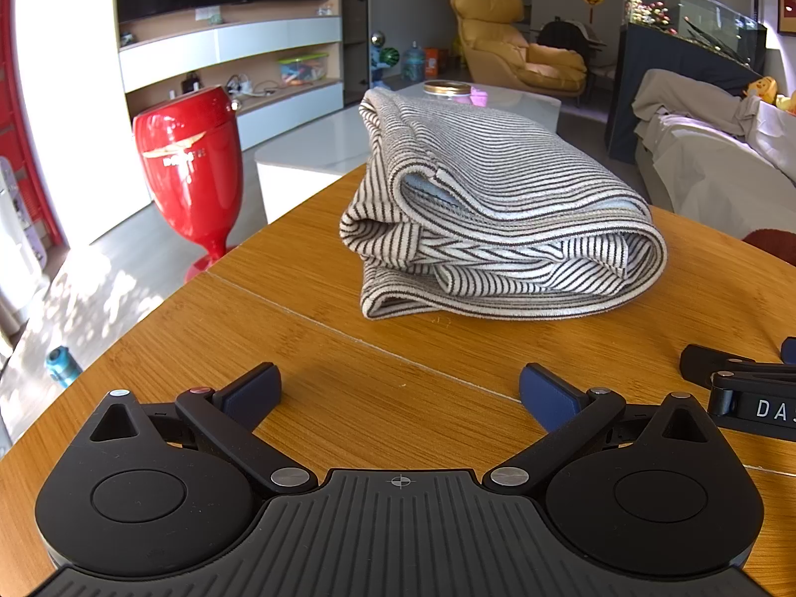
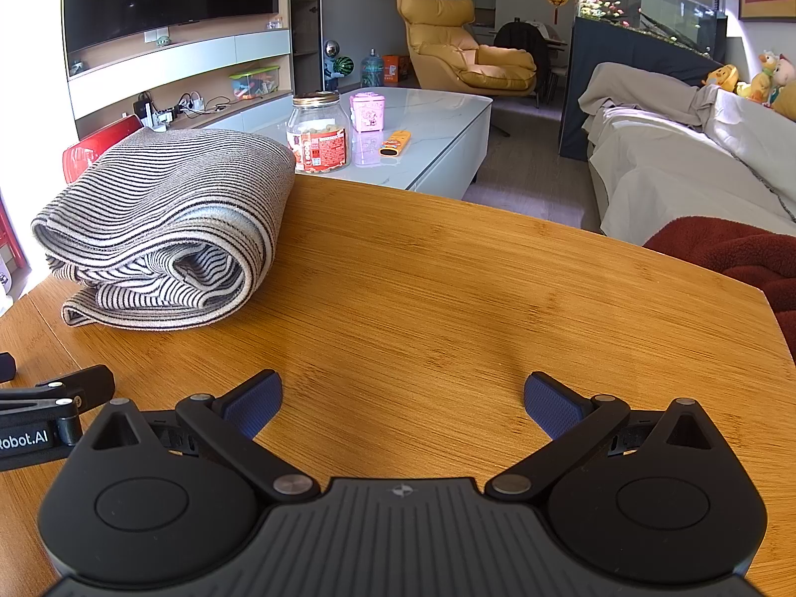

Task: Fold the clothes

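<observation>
Sitting folded on the wooden table (image 1: 348, 398), a striped garment (image 1: 497, 229) is lying in a thick bundle with its rolled fold facing the grippers and its long axis running away toward the far edge. Nothing is standing between the tools and the cloth; bare wood is stretching across the near half of the table and out to the right, where the tabletop is curving round toward a dark red cushion (image 2: 736, 253). Beyond the far rim, a white coffee table (image 2: 438, 119) is carrying a snack jar (image 2: 318, 134), a pink box (image 2: 369, 112) and an orange remote (image 2: 395, 143), while a red vase (image 1: 191, 169) is standing on the floor off the left edge. The left gripper (image 1: 400, 393) is hovering low over the wood, well short of the bundle, its blue-padded jaws spread wide and grasping nothing. The right gripper (image 2: 403, 400) is hanging just beside it, likewise released and empty, facing open tabletop with the garment off to its left.
</observation>
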Available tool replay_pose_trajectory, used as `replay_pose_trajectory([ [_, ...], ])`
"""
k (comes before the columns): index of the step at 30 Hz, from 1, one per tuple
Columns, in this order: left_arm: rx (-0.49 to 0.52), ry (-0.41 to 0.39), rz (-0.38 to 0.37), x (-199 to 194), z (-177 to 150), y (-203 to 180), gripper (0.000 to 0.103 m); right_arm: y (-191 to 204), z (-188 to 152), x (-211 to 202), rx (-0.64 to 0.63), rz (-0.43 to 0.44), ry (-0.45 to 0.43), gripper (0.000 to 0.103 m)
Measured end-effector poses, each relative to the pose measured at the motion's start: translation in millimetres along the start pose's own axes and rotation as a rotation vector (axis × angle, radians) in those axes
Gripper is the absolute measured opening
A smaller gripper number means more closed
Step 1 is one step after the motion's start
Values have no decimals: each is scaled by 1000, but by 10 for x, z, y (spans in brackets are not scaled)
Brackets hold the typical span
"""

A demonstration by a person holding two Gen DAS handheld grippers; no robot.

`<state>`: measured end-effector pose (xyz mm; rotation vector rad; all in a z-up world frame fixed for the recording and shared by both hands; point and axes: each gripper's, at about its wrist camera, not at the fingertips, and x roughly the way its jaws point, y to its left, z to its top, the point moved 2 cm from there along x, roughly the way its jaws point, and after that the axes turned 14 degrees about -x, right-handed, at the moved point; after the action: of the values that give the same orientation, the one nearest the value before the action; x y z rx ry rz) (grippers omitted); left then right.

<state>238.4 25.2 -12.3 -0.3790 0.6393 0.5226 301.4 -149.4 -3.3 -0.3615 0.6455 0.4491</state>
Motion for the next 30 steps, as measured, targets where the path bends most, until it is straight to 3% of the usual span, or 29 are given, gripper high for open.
replay_pose_trajectory([
  [23,10,3,-13,31,24,-9,103,9,-3,2,-1,1,-1,103],
  [30,33,45,-36,-43,-15,37,103,16,2,13,-1,1,-1,103],
])
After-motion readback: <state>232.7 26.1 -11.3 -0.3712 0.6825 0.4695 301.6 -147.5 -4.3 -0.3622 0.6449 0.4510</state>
